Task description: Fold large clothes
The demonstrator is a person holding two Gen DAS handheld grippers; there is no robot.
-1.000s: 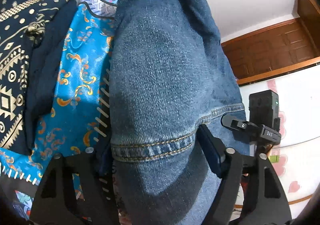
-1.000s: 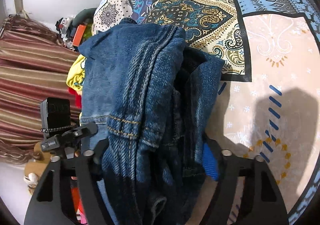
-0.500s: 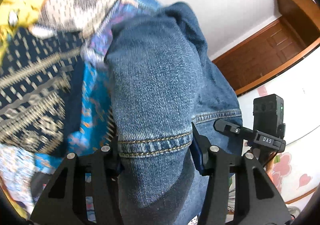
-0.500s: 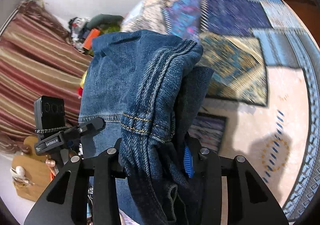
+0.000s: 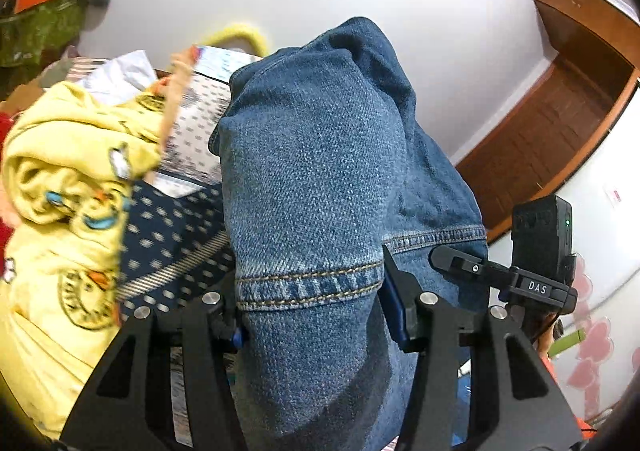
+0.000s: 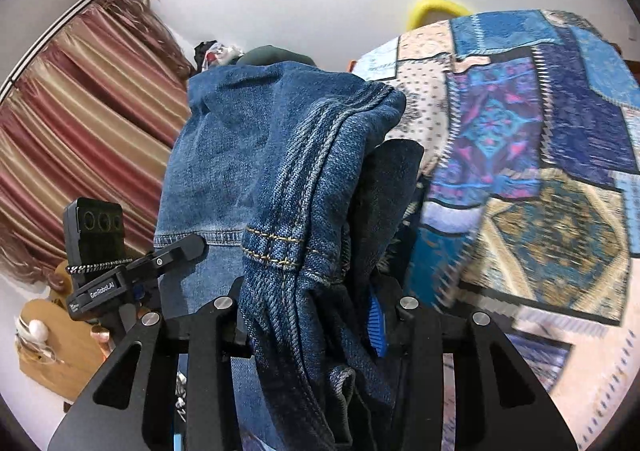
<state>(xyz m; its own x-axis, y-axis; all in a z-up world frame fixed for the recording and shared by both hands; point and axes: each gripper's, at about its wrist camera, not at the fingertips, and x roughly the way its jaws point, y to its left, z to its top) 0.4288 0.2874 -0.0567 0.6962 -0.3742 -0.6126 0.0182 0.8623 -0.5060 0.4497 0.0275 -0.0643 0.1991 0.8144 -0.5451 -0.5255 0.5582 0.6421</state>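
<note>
A blue denim garment with orange stitching fills the left wrist view, bunched and hanging over the fingers. My left gripper is shut on its stitched hem. In the right wrist view the same denim garment shows thick folded seams, and my right gripper is shut on that bunched edge. Both grippers hold the cloth lifted above the patchwork bedspread. The other gripper's camera block shows at the right of the left wrist view.
A yellow printed garment lies heaped on the bed at the left. Striped red curtains hang at the left of the right wrist view. A wooden door and a white wall stand behind, with more clothes piled at the far left.
Both grippers closed on the denim and rose with it, tilting upward, so the wall, curtains and yellow garment came into view and the bedspread dropped lower.
</note>
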